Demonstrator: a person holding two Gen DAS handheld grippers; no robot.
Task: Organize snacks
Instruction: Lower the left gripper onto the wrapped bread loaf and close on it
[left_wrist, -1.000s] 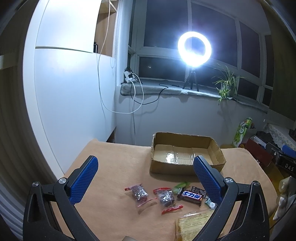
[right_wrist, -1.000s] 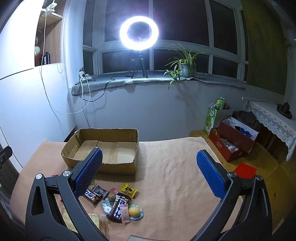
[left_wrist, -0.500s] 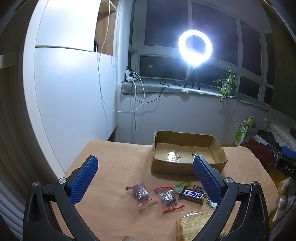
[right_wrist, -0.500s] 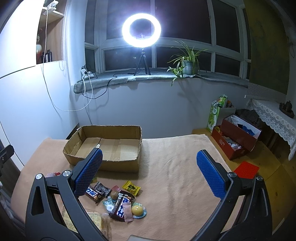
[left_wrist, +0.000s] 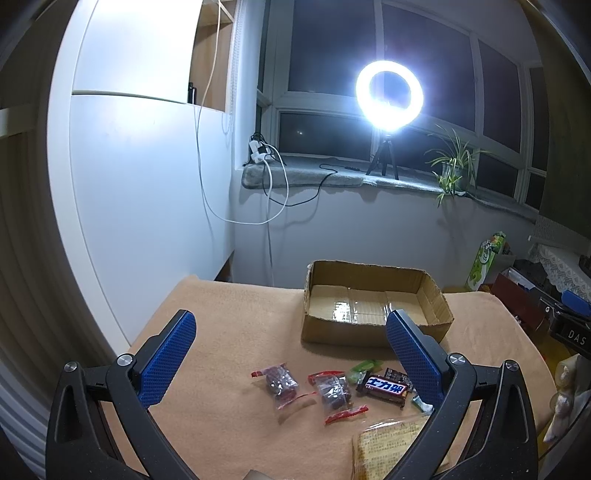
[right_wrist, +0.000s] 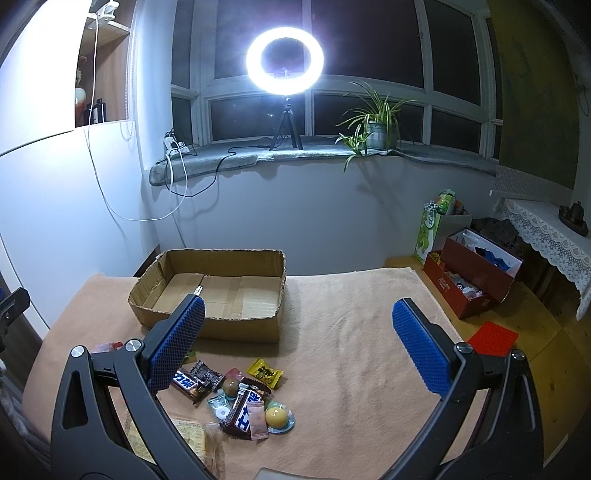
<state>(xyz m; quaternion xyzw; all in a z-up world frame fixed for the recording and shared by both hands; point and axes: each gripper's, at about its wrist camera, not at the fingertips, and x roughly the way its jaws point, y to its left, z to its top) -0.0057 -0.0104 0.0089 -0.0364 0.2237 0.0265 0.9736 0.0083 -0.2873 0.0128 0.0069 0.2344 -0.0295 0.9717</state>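
An empty cardboard box (left_wrist: 373, 326) (right_wrist: 218, 325) stands on the tan cloth at the far side of the table. Loose snacks lie nearer: two clear red-sealed packets (left_wrist: 280, 382), a dark chocolate bar (left_wrist: 386, 387), a green candy (left_wrist: 364, 367) and a large yellowish packet (left_wrist: 391, 445). In the right wrist view the pile holds a yellow candy (right_wrist: 264, 373), a second chocolate bar (right_wrist: 245, 406), a round yellow sweet (right_wrist: 277, 417) and a pink sachet (right_wrist: 256, 419). My left gripper (left_wrist: 290, 338) and my right gripper (right_wrist: 297, 328) both hover open above the snacks, holding nothing.
A ring light (right_wrist: 284, 59) on a tripod and a potted plant (right_wrist: 376, 129) stand on the windowsill behind. A white cabinet (left_wrist: 147, 184) flanks the table's left. On the floor at right sit a red box (right_wrist: 472, 280), a green carton (right_wrist: 430, 229) and a red mat (right_wrist: 493, 338).
Both grippers have tilted slightly down and drawn back; the box and snacks sit a little lower in each view. No snack has been moved or grasped.
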